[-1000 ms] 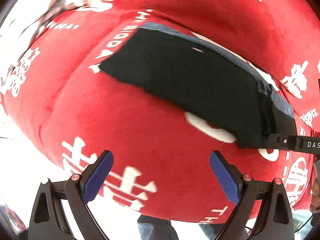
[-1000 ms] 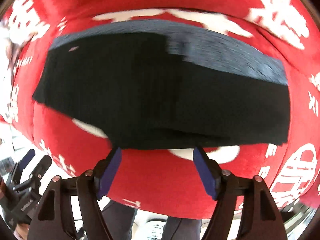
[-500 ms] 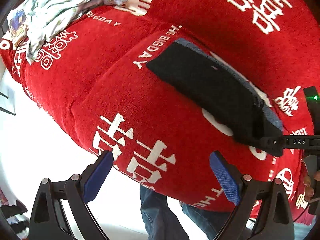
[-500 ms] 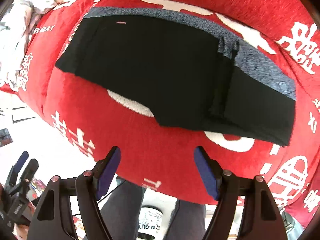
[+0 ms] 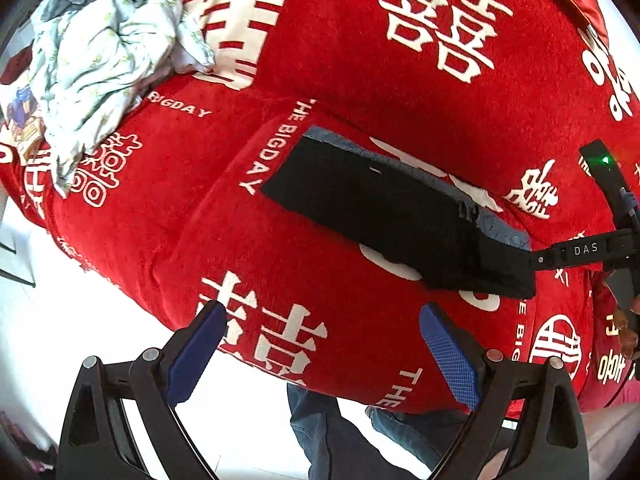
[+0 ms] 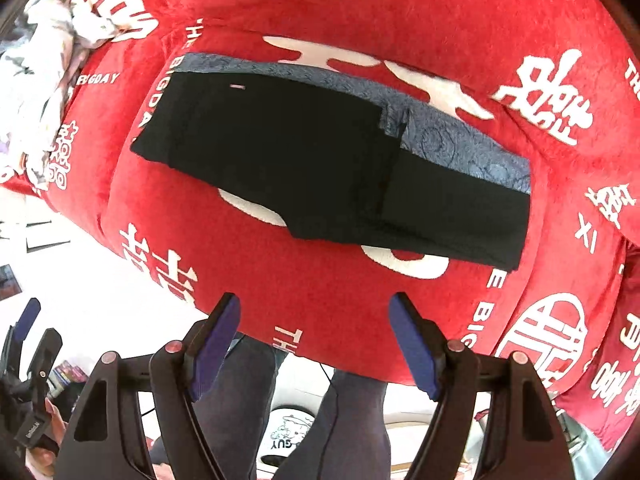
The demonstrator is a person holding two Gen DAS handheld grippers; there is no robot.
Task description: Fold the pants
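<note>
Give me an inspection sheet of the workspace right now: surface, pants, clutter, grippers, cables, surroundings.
Surface: red blanket with white characters and lettering, covering a cushioned seat.
Job's things: black pants lying folded flat on the blanket, grey patterned band along the far edge.
Clutter: crumpled pale floral cloth at the blanket's far left, apart from the pants.
Grippers: left gripper open, empty, above the blanket's near edge; right gripper open, empty, clear of the pants.
Cables: a thin dark cable on the floor below the blanket edge.
Surroundings: pale floor; a person's legs at the near edge.
</note>
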